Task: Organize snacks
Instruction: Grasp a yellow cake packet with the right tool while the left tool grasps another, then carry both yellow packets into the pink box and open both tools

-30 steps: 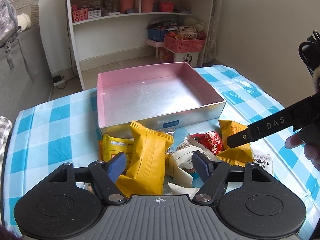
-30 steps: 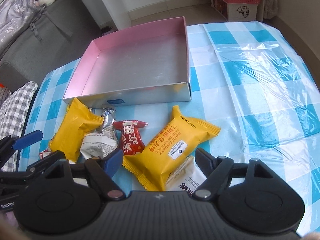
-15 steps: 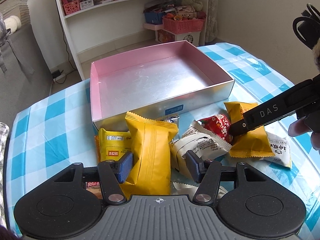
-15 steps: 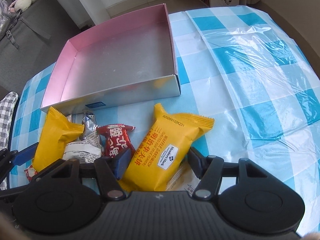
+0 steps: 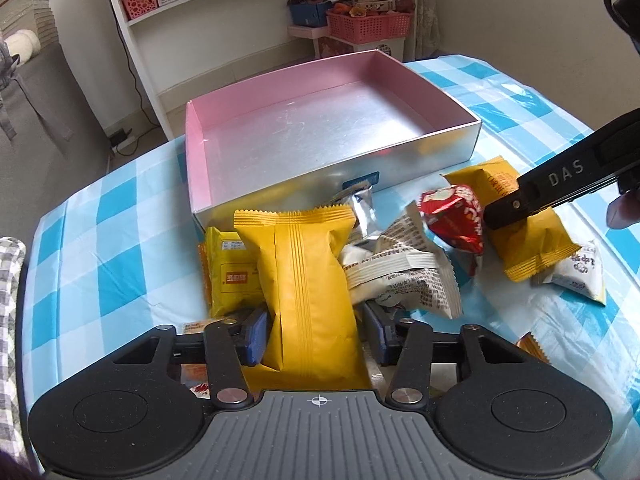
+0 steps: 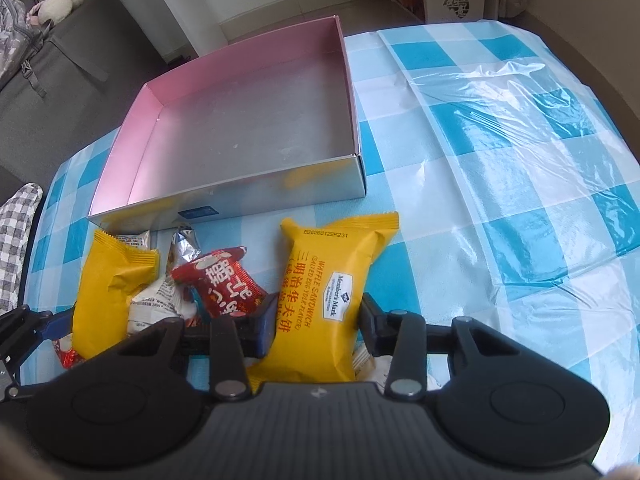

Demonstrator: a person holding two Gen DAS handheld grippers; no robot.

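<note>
With the pink-lined box (image 5: 320, 128) at twelve o'clock empty, the left gripper (image 5: 314, 334) and right gripper (image 6: 316, 326), jaws just closing, each pinch a yellow snack pack (image 5: 308, 280) (image 6: 328, 292); every snack remains unsorted on the checked tablecloth (image 6: 500, 160).

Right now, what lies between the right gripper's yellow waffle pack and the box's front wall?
Only bare checked tablecloth, seen in the right wrist view, separates the yellow waffle pack from the box.

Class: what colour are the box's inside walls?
Pink inside walls, best seen in the right wrist view.
</note>
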